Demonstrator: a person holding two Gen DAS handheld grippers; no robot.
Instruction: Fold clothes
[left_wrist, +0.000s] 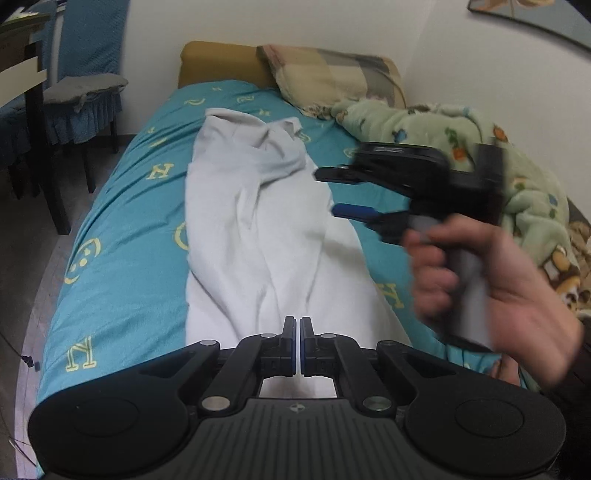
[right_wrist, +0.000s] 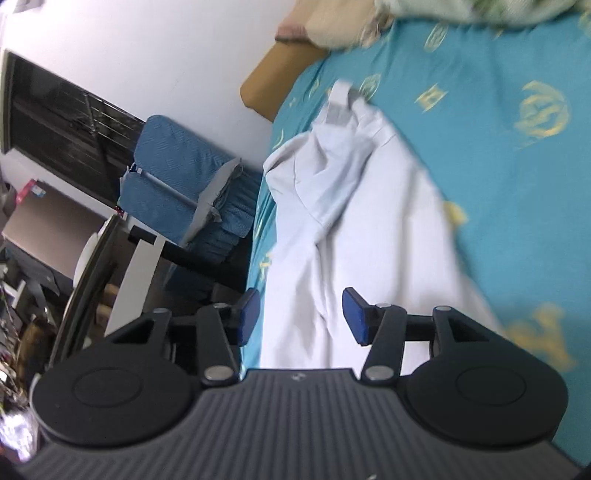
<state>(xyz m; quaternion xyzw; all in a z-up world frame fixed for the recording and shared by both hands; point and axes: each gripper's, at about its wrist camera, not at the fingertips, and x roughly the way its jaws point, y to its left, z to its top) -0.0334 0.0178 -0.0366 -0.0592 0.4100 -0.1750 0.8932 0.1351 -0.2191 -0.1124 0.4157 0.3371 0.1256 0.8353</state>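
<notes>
Hand-held gripper (left_wrist: 297, 328) on the left was seen pressed closed, apparently empty, above a white garment (left_wrist: 255, 236) lying lengthwise, narrowed, on the bed (left_wrist: 122, 221), while the right hand-held gripper (right_wrist: 301, 314) hovered agape; edges would best be aligned before creasing.

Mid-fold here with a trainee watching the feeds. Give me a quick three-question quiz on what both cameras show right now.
1. True or false: the left hand-held gripper has its jaws spread wide.
2. The white garment lies on: A) a chair, B) the teal sheet, C) the floor.
3. Fill in: the right hand-held gripper is ____, with nothing between its pads.

Key: 1. False, its jaws are closed. 2. B. 3. open.
</notes>
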